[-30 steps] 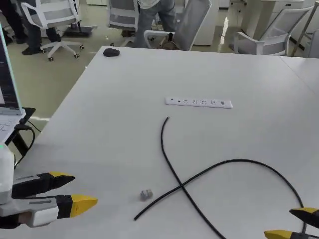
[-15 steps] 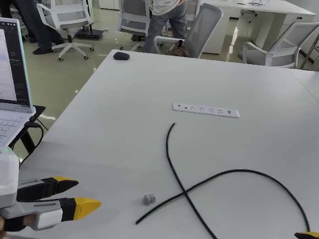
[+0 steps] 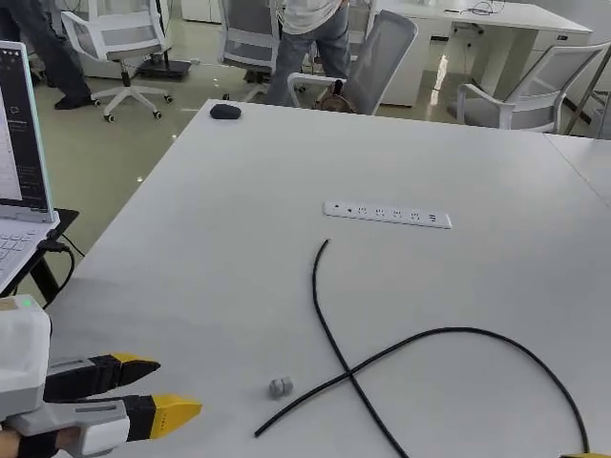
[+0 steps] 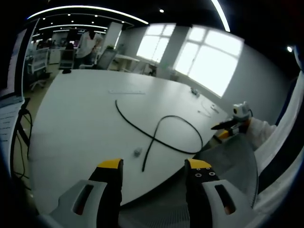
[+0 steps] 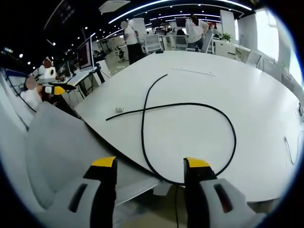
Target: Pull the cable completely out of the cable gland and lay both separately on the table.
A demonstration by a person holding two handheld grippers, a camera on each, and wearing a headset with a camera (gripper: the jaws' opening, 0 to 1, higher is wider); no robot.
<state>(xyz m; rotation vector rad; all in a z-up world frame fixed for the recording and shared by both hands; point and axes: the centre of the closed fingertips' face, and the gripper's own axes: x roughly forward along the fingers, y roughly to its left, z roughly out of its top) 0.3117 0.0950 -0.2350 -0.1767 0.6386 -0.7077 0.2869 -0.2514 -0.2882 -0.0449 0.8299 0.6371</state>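
Note:
A long black cable [image 3: 458,330] lies on the white table [image 3: 239,239], crossing over itself in a loose loop. The small grey cable gland [image 3: 280,386] rests apart from it, just left of the cable's near end. My left gripper [image 3: 167,386] hovers open at the table's near left edge, left of the gland, with nothing between its jaws. From the left gripper view, the left gripper [image 4: 154,165] faces the gland [image 4: 137,152] and cable [image 4: 167,117]. The right gripper [image 5: 149,162] stands open and empty off the table's near edge, facing the cable [image 5: 190,103] and gland [image 5: 119,109].
A white power strip [image 3: 387,213] lies past the cable's far end. A dark mouse [image 3: 225,112] sits at the far left corner. An open laptop [image 3: 19,172] stands on a stand to the left. Office chairs [image 3: 377,57] and a standing person [image 3: 310,29] are beyond the table.
The head camera has shifted. The right gripper's yellow tips have slipped down out of the lower right corner of the head view. Cable, gland and left gripper keep their places.

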